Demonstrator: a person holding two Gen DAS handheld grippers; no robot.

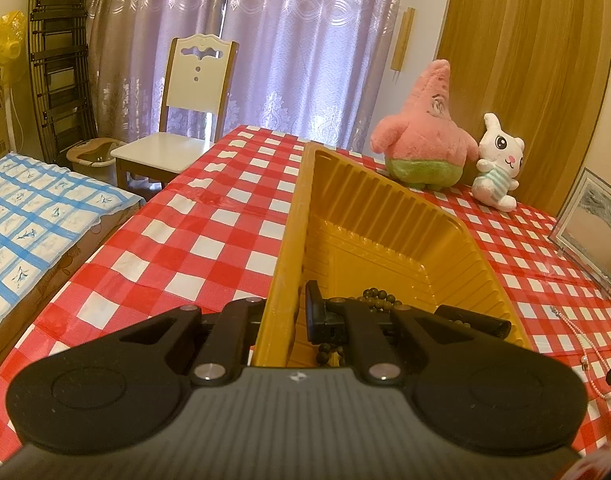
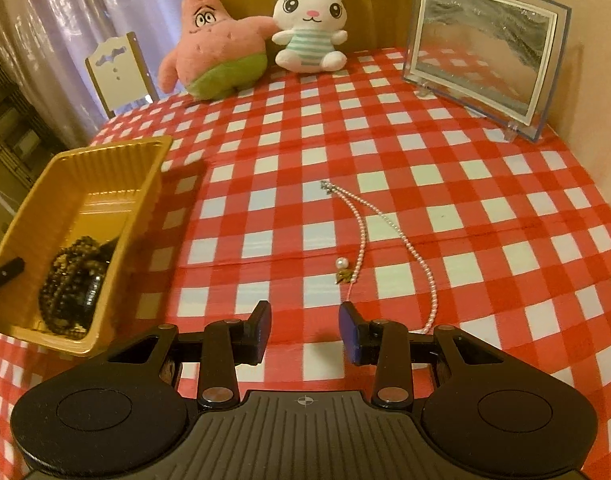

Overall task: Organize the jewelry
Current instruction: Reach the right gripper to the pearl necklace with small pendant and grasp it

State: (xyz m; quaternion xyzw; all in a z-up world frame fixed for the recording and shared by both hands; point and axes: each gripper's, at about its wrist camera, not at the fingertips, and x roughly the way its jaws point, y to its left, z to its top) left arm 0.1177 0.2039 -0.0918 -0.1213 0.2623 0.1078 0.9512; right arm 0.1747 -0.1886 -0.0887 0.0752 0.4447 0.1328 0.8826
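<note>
Two grippers are at work over the checked tablecloth. The left gripper straddles the near wall of the yellow tray, one finger outside and one inside; whether it pinches the wall cannot be determined. This placement probably steadies the tray for loading. A dark bead bracelet already lies inside the tray, at its near end. The right gripper hangs above the table near its front edge, jaws spread and empty. The pink pearl necklace lies just beyond them, its near end passing close to the right finger, with nothing between the jaws. At the table's far edge stand two plush toys and a framed picture.
</note>
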